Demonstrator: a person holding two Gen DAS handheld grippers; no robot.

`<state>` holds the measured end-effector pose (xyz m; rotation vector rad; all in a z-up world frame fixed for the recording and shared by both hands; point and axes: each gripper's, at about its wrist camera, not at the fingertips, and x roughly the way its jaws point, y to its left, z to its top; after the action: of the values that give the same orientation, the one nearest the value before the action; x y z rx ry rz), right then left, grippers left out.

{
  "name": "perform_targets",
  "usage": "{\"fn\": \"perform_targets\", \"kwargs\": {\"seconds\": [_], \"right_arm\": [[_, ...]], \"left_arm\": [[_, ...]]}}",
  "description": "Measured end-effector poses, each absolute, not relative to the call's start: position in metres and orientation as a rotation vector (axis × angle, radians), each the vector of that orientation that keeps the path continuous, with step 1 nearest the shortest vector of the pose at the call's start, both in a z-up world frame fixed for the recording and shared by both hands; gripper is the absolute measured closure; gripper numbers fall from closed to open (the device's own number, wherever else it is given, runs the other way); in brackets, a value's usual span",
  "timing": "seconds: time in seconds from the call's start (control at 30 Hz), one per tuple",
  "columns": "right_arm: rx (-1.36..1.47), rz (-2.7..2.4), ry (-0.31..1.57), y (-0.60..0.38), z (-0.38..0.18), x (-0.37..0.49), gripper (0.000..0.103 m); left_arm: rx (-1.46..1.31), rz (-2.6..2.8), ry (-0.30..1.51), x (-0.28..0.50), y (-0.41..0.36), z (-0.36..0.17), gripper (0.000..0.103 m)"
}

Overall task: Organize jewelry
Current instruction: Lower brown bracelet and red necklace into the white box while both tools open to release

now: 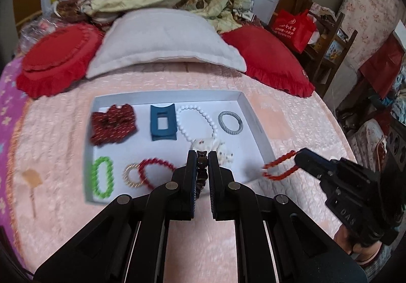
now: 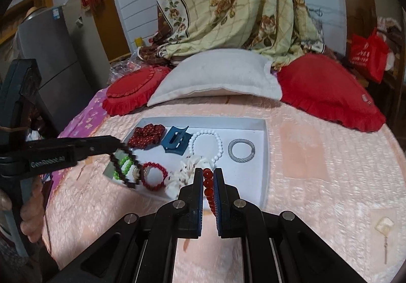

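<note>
Over the white tray [image 1: 250, 105] on the bed, the left tongs [image 1: 202, 156] clenched a dark bead bracelet [image 1: 202, 163] while the right tongs [image 2: 208, 173] gripped a red bead bracelet [image 2: 208, 185].

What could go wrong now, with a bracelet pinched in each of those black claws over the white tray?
The left gripper pinches the dark bracelet by only a few beads, so its hanging loop might snag the green bracelet when lowered. The right gripper holds the red bracelet near the tray's edge; released there, it might land on the bedspread. The tray looks crowded, so either could tangle with the white scrunchie.
</note>
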<state>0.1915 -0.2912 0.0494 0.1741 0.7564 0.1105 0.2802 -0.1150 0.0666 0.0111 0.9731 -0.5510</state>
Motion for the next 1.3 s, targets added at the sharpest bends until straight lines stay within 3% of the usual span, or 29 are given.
{"fn": "perform_targets", "kwargs": {"seconds": [0.37,0.8,0.97,1.1,1.3], "right_arm": [[0.247,0.121,0.865,-0.296,0.004,0.259,0.096],[0.25,0.029,0.934,-0.322,-0.029,0.263,0.096],[0.224,0.0,0.934,-0.321,-0.029,0.263,0.096],[0.229,-0.027,0.897,-0.325,-0.019,0.254,0.064],[0.208,-0.001,0.876,-0.309,-0.004,0.235,0.062]], "left_arm": [[0.03,-0.539,1.073,0.346,-0.143,0.001,0.096],[0.145,-0.4,1.076,0.353,-0.129,-0.038,0.096],[0.126,-0.43,1.087,0.346,-0.13,-0.033,0.087],[0.1,-0.442,1.077,0.34,-0.125,-0.021,0.069],[0.059,-0.429,1.046,0.325,-0.107,0.005,0.067]]}}
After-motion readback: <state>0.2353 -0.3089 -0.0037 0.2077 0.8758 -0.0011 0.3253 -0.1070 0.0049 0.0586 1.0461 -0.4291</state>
